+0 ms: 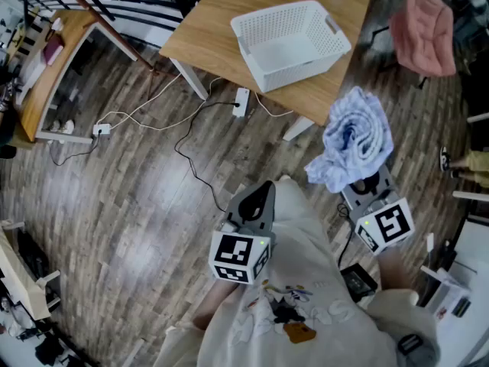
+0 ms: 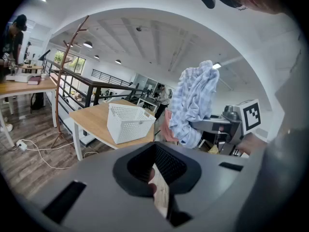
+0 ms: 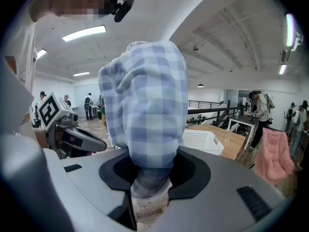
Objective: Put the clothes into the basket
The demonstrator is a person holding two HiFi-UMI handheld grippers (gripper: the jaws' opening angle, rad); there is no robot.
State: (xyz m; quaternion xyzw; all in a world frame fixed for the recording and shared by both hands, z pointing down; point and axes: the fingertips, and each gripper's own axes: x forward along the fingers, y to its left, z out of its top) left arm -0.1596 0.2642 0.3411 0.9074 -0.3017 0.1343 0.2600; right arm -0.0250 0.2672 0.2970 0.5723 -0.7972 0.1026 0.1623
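Bunching up out of the right gripper (image 1: 365, 183), the blue-checked garment (image 1: 353, 138) is pinched at its lower end by those fingers and rises along their line, clear of the floor. Ahead of the fingers and well apart, the empty white basket (image 1: 302, 63) sits on the wooden worktop (image 1: 218, 21). The left gripper (image 1: 258, 197) alongside has its fingers pressed together on nothing, so the carry looks like the right one's job.

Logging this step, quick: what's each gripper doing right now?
Left gripper: closed, nothing in it.
Right gripper: closed on the blue checked cloth.
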